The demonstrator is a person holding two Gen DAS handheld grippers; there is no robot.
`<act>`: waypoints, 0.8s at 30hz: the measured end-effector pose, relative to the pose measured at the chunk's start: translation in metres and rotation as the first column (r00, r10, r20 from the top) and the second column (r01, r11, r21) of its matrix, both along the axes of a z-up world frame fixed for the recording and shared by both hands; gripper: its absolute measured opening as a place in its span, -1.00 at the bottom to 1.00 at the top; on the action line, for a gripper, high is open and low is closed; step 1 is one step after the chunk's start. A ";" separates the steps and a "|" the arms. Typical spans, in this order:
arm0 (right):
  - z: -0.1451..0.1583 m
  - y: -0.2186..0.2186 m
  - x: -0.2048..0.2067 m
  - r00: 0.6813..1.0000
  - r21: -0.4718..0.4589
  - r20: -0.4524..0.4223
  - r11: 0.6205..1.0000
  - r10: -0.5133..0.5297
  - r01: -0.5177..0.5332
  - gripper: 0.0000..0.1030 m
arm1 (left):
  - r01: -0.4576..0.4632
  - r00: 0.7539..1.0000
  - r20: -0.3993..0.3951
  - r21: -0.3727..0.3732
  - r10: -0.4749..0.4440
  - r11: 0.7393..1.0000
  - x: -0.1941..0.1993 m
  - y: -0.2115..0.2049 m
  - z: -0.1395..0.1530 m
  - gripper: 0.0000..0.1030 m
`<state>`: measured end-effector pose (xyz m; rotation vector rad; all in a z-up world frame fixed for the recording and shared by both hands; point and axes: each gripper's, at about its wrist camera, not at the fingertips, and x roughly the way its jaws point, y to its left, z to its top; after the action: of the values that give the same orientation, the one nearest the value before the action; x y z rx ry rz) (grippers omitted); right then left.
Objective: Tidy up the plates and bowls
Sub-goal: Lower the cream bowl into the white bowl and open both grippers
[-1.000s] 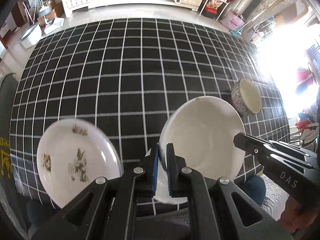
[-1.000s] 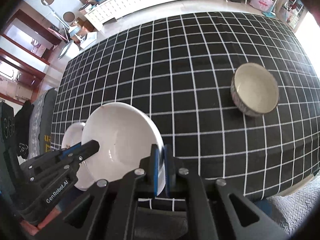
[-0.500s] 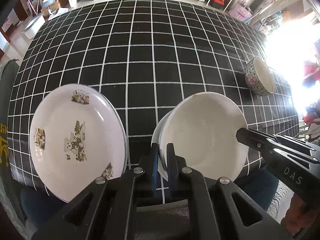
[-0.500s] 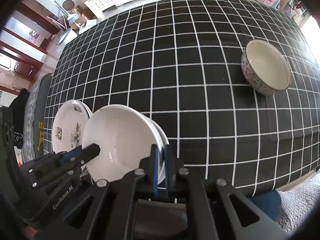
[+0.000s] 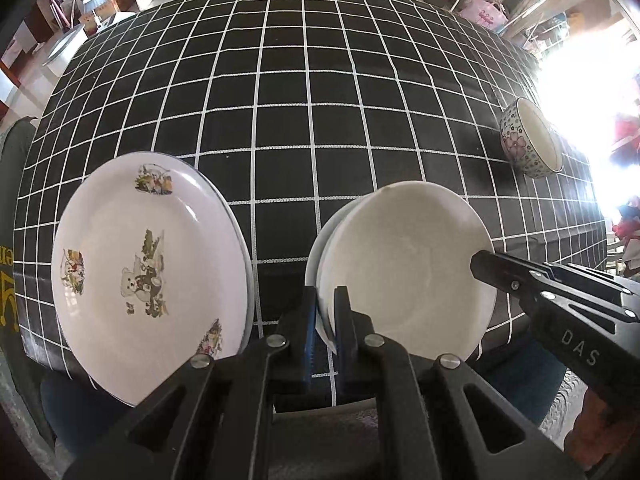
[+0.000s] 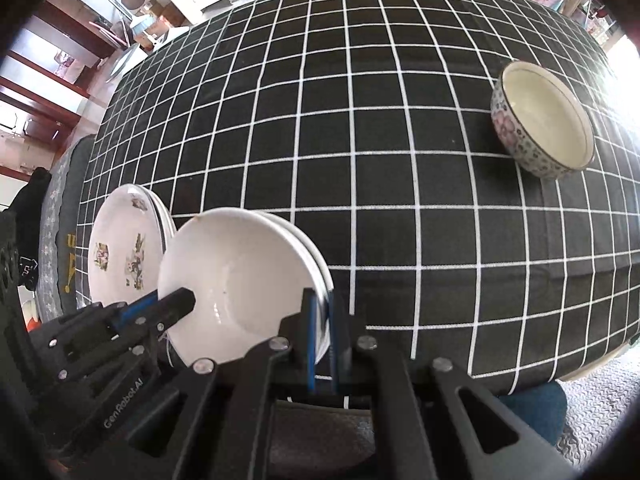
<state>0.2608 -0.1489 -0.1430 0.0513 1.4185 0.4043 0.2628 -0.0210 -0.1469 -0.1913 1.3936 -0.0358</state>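
Observation:
Both grippers hold a stack of plain white bowls point(image 5: 404, 268) by opposite rims, near the table's front edge. My left gripper point(image 5: 325, 312) is shut on the stack's left rim. My right gripper point(image 6: 325, 320) is shut on its right rim; the stack also shows in the right wrist view point(image 6: 236, 276). A stack of printed plates point(image 5: 148, 268) with bear pictures lies just left of the bowls, also seen in the right wrist view point(image 6: 124, 252). A floral bowl point(image 6: 544, 120) stands alone at the right, also in the left wrist view point(image 5: 528, 140).
The table carries a black cloth with a white grid point(image 5: 304, 92). Its front edge runs just under the bowls and plates. White cabinets and shelves stand beyond the far edge. Strong glare fills the right side of the left wrist view.
The white bowl stack has come down and forward toward the table's front edge, beside the printed plates. Both grippers stay shut on its rims.

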 end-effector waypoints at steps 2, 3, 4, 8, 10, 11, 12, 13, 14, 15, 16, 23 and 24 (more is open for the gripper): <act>-0.001 0.001 0.000 1.000 -0.005 0.000 1.000 0.003 -0.003 -0.84 | 0.000 1.000 -0.002 0.000 0.000 1.000 0.001 -0.001 -0.002 -0.86; -0.001 0.002 0.000 1.000 -0.007 0.000 1.000 0.004 -0.004 -0.84 | 0.001 1.000 -0.002 0.001 -0.001 1.000 0.001 -0.001 -0.002 -0.86; -0.001 0.002 0.001 1.000 -0.008 -0.001 1.000 0.005 -0.005 -0.84 | 0.003 1.000 0.000 0.003 -0.003 1.000 0.000 0.000 -0.001 -0.86; -0.005 0.004 0.000 1.000 -0.011 -0.005 1.000 0.006 -0.006 -0.84 | 0.005 1.000 0.002 0.004 -0.005 1.000 0.000 0.000 0.000 -0.85; -0.005 0.003 0.001 1.000 -0.008 -0.007 1.000 0.004 -0.004 -0.84 | 0.008 1.000 0.003 0.002 -0.008 1.000 0.001 0.000 0.000 -0.84; -0.005 0.002 0.001 1.000 -0.007 -0.008 1.000 0.005 -0.005 -0.84 | 0.009 1.000 0.003 -0.001 -0.009 1.000 0.001 0.000 0.000 -0.84; -0.004 0.002 0.000 1.000 -0.008 -0.006 1.000 0.007 -0.007 -0.84 | 0.008 1.000 0.002 -0.003 -0.008 1.000 0.001 0.000 0.000 -0.84; -0.002 0.002 0.000 1.000 -0.011 0.001 1.000 0.008 -0.008 -0.84 | 0.008 1.000 0.002 -0.005 -0.008 1.000 0.001 -0.001 0.000 -0.84; -0.001 0.001 0.001 1.000 -0.013 0.005 1.000 0.009 -0.009 -0.84 | 0.008 1.000 0.001 -0.005 -0.008 1.000 0.001 0.000 0.000 -0.84; 0.000 0.001 0.001 1.000 -0.014 0.008 1.000 0.010 -0.010 -0.84 | 0.007 1.000 0.002 -0.005 -0.007 1.000 0.001 0.000 0.001 -0.84; 0.001 0.001 0.001 1.000 -0.015 0.008 1.000 0.010 -0.010 -0.84 | 0.006 1.000 0.004 -0.005 -0.006 1.000 0.001 0.001 0.002 -0.84; 0.003 0.002 -0.001 1.000 -0.029 0.026 1.000 0.011 -0.011 -0.84 | 0.004 0.999 0.042 -0.011 -0.003 1.000 -0.002 0.008 0.019 -0.84; 0.004 0.002 -0.001 1.000 -0.028 0.027 1.000 0.009 -0.008 -0.84 | 0.006 0.999 0.045 -0.011 -0.005 1.000 -0.002 0.009 0.022 -0.84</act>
<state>0.2602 -0.1473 -0.1395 0.0173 1.3980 0.3910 0.2605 -0.0125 -0.1252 -0.1950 1.3493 -0.0522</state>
